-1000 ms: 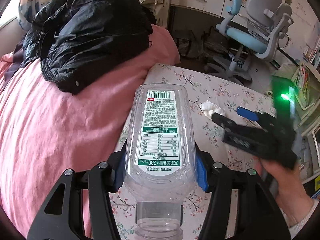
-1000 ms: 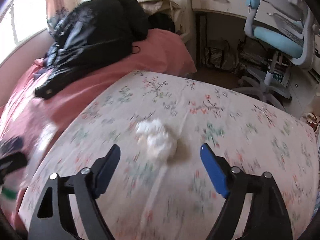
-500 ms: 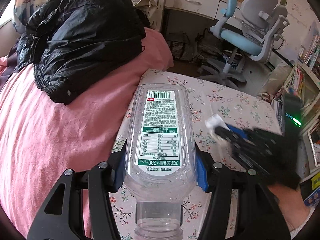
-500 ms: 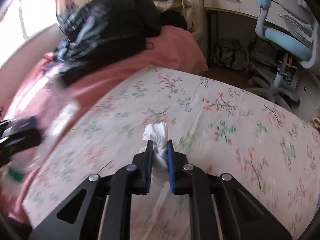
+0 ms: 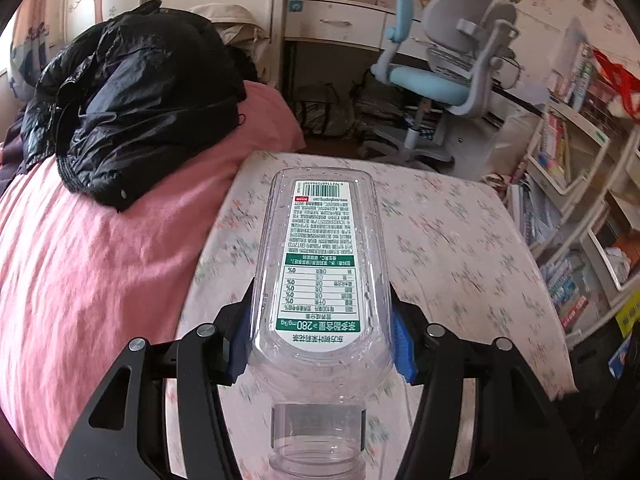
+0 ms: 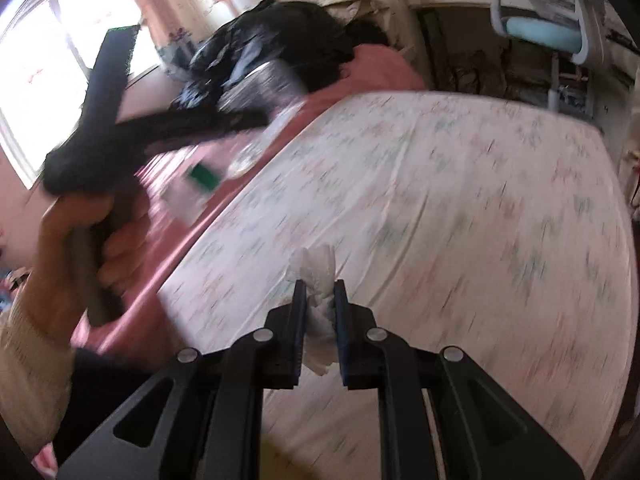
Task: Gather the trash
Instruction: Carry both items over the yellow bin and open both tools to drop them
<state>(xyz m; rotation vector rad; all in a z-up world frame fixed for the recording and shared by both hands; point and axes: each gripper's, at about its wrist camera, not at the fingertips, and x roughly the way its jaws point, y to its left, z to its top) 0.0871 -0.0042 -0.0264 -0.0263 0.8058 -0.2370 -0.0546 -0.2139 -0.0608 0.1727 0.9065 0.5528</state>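
Note:
My left gripper is shut on an empty clear plastic bottle with a white and green label; its open neck points back toward the camera. It hangs above the floral bedspread. My right gripper is shut on a crumpled white tissue, lifted off the floral bedspread. In the right wrist view the left gripper shows blurred at the left, held by a hand, with the bottle smeared by motion.
A black jacket lies on the pink blanket at the left. Beyond the bed stand a blue and grey desk chair, a white desk and bags on the floor. Bookshelves line the right side.
My right gripper closed on the tissue and lifted it off the bedspread, pulling back out of the left wrist view. My left gripper, still holding the bottle, moved and rose a little.

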